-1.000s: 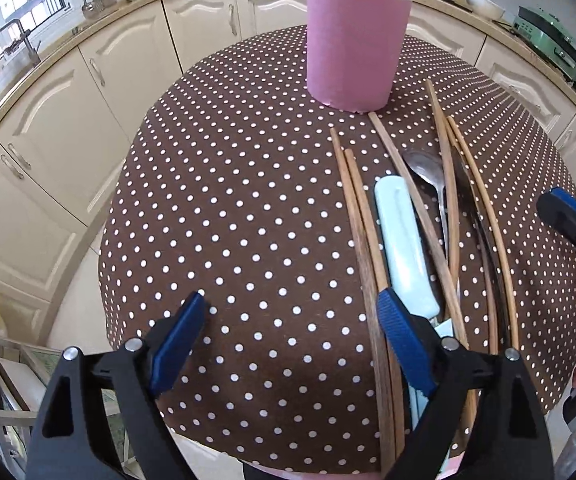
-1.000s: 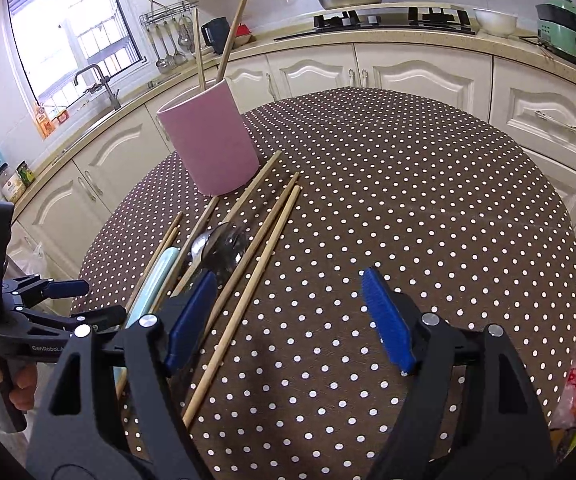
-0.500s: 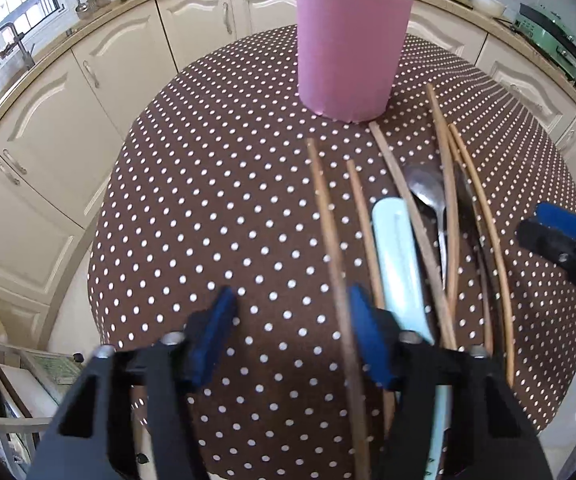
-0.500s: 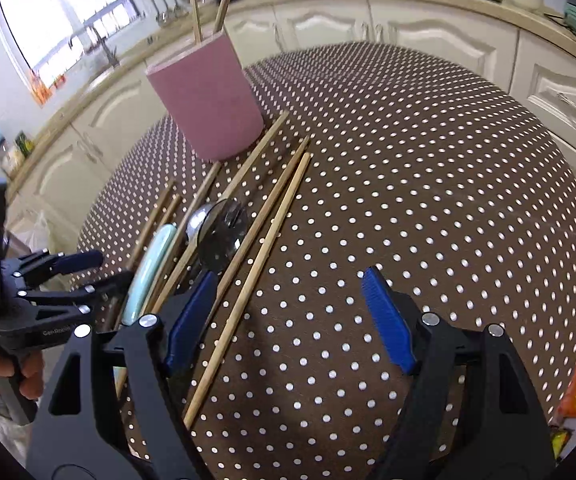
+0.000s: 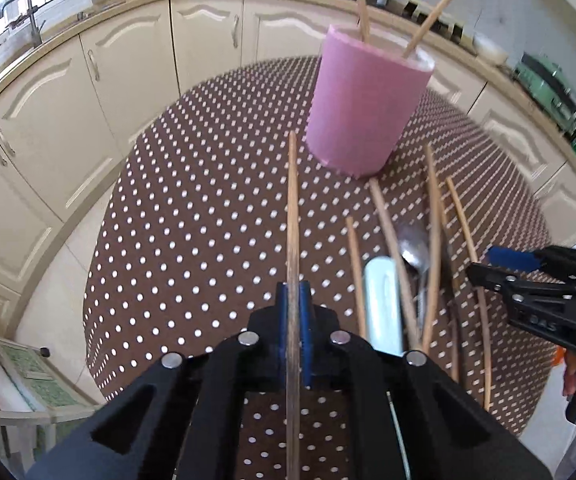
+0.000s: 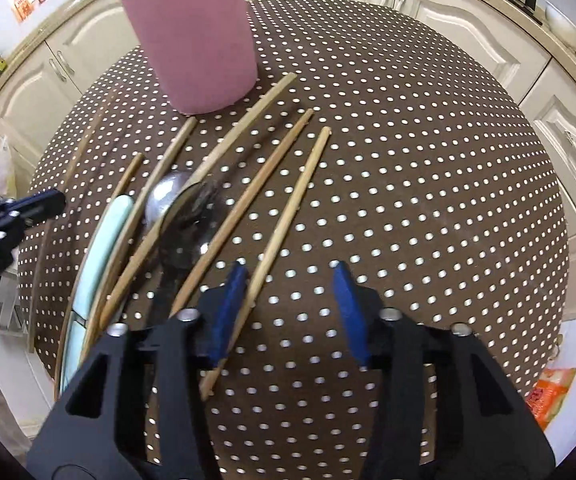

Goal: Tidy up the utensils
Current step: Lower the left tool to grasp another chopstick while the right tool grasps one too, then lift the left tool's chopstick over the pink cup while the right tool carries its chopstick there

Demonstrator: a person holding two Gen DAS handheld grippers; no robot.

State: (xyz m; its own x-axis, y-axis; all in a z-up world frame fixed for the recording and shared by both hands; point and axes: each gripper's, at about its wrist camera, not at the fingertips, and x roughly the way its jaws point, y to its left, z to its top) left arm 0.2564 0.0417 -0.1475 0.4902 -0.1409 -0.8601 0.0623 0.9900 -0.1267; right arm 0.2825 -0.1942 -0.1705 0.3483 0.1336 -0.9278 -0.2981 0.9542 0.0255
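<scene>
A dark chopstick (image 5: 293, 216) was clamped in the left gripper (image 5: 293, 322) above the tabletop (image 5: 192, 216); the right gripper (image 6: 288, 312) was held with jaws parted beside a pale chopstick (image 6: 288, 216).

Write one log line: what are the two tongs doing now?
left tongs: shut on dark chopstick | right tongs: open over table | pink cup: two chopsticks inside

Chopsticks (image 6: 276, 200) and spoon (image 6: 168, 200) lie before the cup (image 6: 196, 36).

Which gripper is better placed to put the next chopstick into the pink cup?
Left. The left gripper is shut on a dark wooden chopstick aimed toward the pink cylindrical cup; the right gripper is open, holding nothing.
</scene>
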